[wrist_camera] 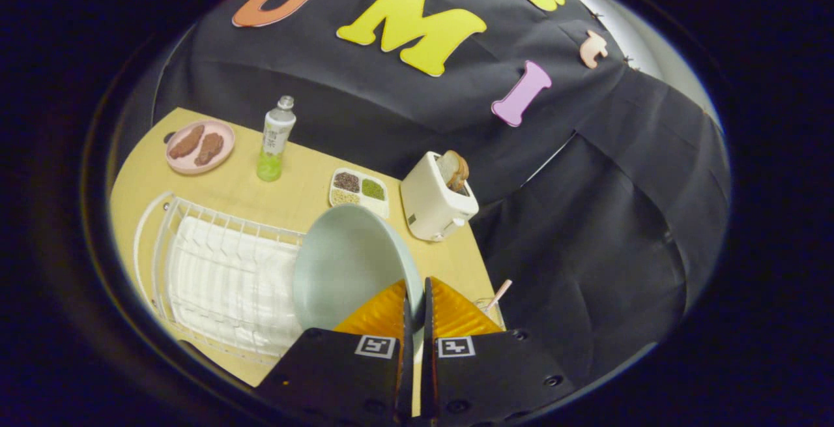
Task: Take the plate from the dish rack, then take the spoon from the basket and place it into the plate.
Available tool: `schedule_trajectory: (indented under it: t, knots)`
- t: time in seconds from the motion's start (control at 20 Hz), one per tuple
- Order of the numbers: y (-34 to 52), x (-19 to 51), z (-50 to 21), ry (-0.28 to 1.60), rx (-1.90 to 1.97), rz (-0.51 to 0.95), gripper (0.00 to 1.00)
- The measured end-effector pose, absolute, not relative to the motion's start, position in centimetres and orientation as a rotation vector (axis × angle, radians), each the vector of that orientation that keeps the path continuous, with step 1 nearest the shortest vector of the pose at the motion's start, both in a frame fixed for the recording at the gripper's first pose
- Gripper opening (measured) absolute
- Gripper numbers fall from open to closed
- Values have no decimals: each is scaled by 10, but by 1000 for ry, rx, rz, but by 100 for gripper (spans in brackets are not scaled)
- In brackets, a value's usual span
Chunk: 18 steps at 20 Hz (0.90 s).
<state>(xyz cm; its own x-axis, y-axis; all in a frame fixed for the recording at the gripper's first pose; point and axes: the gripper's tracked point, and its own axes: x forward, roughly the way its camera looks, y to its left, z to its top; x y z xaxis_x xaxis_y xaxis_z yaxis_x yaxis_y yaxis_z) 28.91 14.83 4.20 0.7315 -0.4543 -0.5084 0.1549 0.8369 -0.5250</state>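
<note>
Fingers [414,306] come first in the gripper view: I have them pinched together on the rim of the pale grey-green round plate [348,270], one pad on each face, so the plate hangs edge-on and tilted, its hollow side turned toward the centre of the frame. I judge that rim grip is what lets it come up out of the white wire dish rack [221,277], which lies in the lower left on the light wooden bench [228,186], with the plate overlapping its right end. The plate looks matte, smooth, bare of food, with a thin lip.

Just right of the fingers a pink spoon handle [500,294] pokes up from a container I cannot make out; I take it for the basket. Further back stand a white toaster [435,202] holding bread, a divided tray of grains [359,191], a green drink bottle [276,140] and a pink dish [199,146] of brown food.
</note>
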Motion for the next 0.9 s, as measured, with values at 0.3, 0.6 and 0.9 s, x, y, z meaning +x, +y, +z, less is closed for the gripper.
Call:
schedule_trajectory:
  t: [0.3, 0.6, 0.9]
  knots:
    - [135, 220, 30, 687, -315, -113, 10]
    - [102, 142, -18, 652, -159, 40, 10]
    - [75, 105, -101, 689, -58, 94, 10]
